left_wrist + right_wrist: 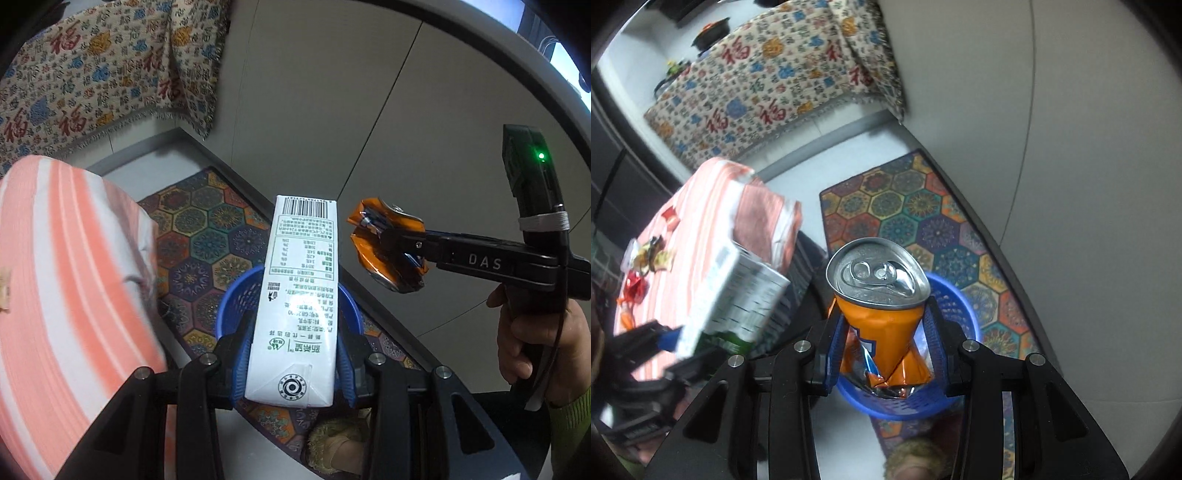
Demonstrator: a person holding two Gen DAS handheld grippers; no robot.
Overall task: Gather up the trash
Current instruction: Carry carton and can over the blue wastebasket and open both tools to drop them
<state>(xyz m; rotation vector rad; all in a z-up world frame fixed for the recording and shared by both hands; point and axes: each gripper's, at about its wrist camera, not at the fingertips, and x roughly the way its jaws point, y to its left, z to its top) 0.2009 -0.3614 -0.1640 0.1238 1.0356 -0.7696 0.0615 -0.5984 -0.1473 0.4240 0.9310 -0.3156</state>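
Left tongs (291, 365): closed on a white milk carton (299, 295), gripped low on its body by the blue finger pads (242, 354) on either side. The carton points away from the camera, barcode end farthest. It is held in the air above a blue mesh basket (236, 299), which shows behind it on both sides.

Right tongs (886, 343): closed on a crushed orange drink can (882, 314), silver top toward the camera, opening and pull tab visible. The can's creased lower body sits between the blue pads (834, 347). It is held directly over the same basket (956, 306); whether the can touches the rim cannot be told.

In the left wrist view the right tongs (384, 236) and can (388, 247) are to the right of the carton, apart from it.

The basket stands on a patterned hexagon rug (905, 210) on the floor beside a grey wall. To the left, a table under a pink-striped cloth (698, 229) carries scattered wrappers (650, 254), near its far-left edge. Farther off, a floral printed cloth (768, 85) covers furniture.
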